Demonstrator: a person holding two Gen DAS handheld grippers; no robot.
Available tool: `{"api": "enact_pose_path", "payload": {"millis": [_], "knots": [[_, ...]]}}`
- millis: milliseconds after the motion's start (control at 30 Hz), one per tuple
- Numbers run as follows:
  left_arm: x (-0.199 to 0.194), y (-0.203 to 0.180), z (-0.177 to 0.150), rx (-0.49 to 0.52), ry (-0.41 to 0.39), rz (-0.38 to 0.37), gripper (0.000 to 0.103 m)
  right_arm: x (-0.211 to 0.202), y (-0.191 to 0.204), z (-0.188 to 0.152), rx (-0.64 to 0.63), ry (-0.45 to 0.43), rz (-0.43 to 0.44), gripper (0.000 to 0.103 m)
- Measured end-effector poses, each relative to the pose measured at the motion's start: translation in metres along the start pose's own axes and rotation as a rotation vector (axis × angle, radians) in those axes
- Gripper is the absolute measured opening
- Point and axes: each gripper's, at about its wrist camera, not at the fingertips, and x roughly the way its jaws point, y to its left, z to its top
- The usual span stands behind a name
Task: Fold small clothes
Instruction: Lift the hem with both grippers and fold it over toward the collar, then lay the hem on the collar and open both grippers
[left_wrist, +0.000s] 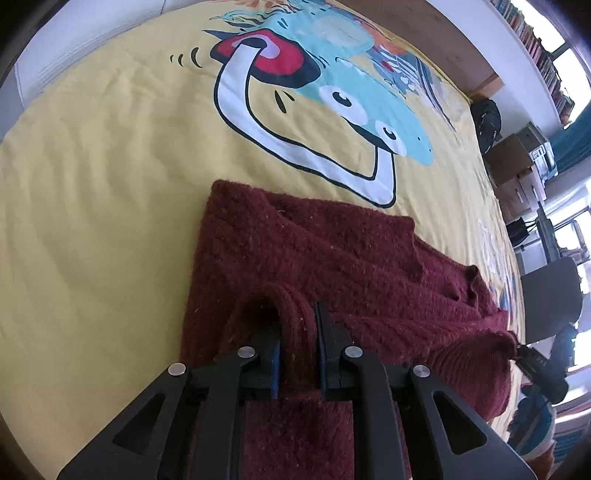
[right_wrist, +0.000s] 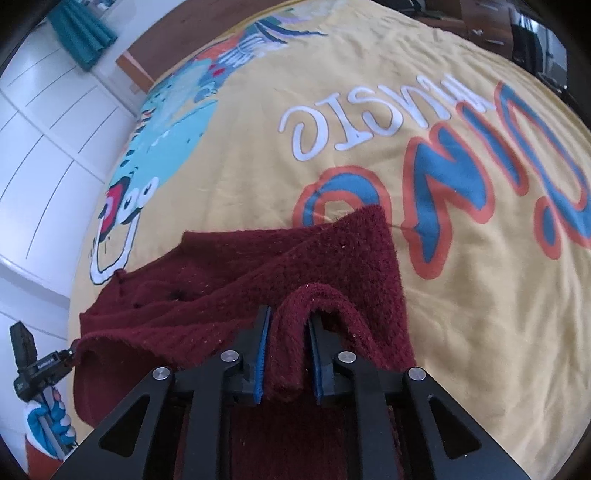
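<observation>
A dark red knitted garment lies on the yellow printed bedspread. My left gripper is shut on a raised fold of its near edge, with the knit pinched between the blue pads. In the right wrist view the same garment stretches to the left, and my right gripper is shut on a fold of its other end. The garment hangs taut between both grippers. The right gripper shows at the far right of the left wrist view, and the left gripper at the lower left of the right wrist view.
The bedspread carries a blue cartoon figure and large lettering. White wardrobe doors stand on one side of the bed. Cardboard boxes, a chair and bookshelves stand on the other side.
</observation>
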Motion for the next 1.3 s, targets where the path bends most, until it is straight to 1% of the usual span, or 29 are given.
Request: {"api": "enact_pose_path", "payload": {"millis": [67,100,167,233,267,300,333,367,433,467,533,667,733,833,933,1033,1100,1167,1267,1300], "knots": [[0.002,0.003,0.003,-0.011,0.011,-0.016,0.019,0.003,0.0,0.001,0.007,0.004,0.0,0.022],[0.001,0.003,0.004,-0.017,0.014,-0.025,0.02,0.005,-0.002,0.002,0.021,0.006,0.007,0.025],[-0.003,0.005,0.007,-0.036,0.016,-0.056,0.029,0.004,-0.004,0.004,0.049,0.005,0.03,0.033],[-0.009,0.006,0.011,-0.053,0.005,-0.086,0.036,0.002,-0.005,0.009,0.07,0.002,0.066,0.052],[-0.012,0.006,0.013,-0.057,-0.002,-0.091,0.043,0.0,-0.003,0.011,0.072,-0.001,0.071,0.06],[-0.015,0.004,0.015,-0.059,-0.015,-0.091,0.046,-0.003,-0.002,0.013,0.072,-0.011,0.07,0.064],[-0.021,0.003,0.017,-0.061,-0.035,-0.082,0.054,-0.007,0.0,0.017,0.07,-0.022,0.053,0.069],[-0.026,0.003,0.021,-0.067,-0.05,-0.067,0.058,-0.01,0.001,0.021,0.068,-0.032,0.031,0.071],[-0.034,0.004,0.027,-0.076,-0.067,-0.064,0.058,-0.018,0.0,0.027,0.07,-0.044,0.019,0.072],[-0.042,0.004,0.03,-0.072,-0.083,-0.047,0.058,-0.021,-0.001,0.029,0.071,-0.05,0.016,0.072],[-0.052,0.0,0.031,-0.045,-0.1,-0.027,0.058,-0.036,0.002,0.033,0.047,-0.077,0.009,0.072],[-0.073,-0.016,0.024,0.045,-0.15,0.04,0.058,-0.057,0.016,0.034,-0.058,-0.112,-0.03,0.072],[-0.075,-0.025,0.02,0.083,-0.163,0.054,0.058,-0.067,0.028,0.029,-0.129,-0.128,-0.046,0.072],[-0.073,-0.042,0.01,0.152,-0.176,0.063,0.058,-0.068,0.043,0.021,-0.205,-0.134,-0.052,0.072],[-0.06,-0.059,0.0,0.233,-0.181,0.078,0.058,-0.057,0.057,0.011,-0.27,-0.125,-0.056,0.072],[-0.036,-0.073,-0.011,0.292,-0.16,0.079,0.058,-0.036,0.068,0.005,-0.307,-0.107,-0.053,0.072],[-0.021,-0.075,-0.015,0.303,-0.14,0.074,0.058,-0.014,0.071,0.002,-0.32,-0.082,-0.061,0.071],[0.0,-0.073,-0.018,0.304,-0.114,0.086,0.058,0.003,0.07,0.0,-0.325,-0.061,-0.081,0.071],[0.026,-0.06,-0.02,0.286,-0.074,0.132,0.058,0.03,0.061,-0.002,-0.312,-0.011,-0.107,0.071],[0.031,-0.055,-0.02,0.28,-0.066,0.135,0.058,0.037,0.055,-0.003,-0.31,0.0,-0.117,0.07]]}}
